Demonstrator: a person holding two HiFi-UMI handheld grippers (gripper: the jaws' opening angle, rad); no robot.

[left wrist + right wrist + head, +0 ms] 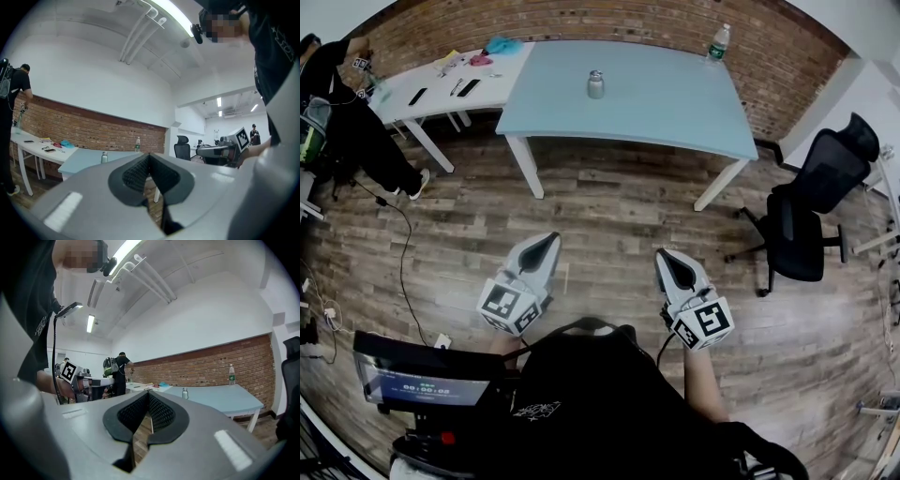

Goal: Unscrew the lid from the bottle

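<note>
Small silver bottle [595,84] stands upright mid blue table [675,103], lid [595,74] on, contents hidden. Over the floor, left gripper [547,240] and right gripper [667,255] are pinched shut, empty, well apart from it.

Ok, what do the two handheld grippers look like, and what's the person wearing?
Both the left gripper and right gripper have pale grey shells tapering to a point, black ribbed pads inside, and a white cube with black square markers at the rear. The person wears a black top with small white print.
</note>
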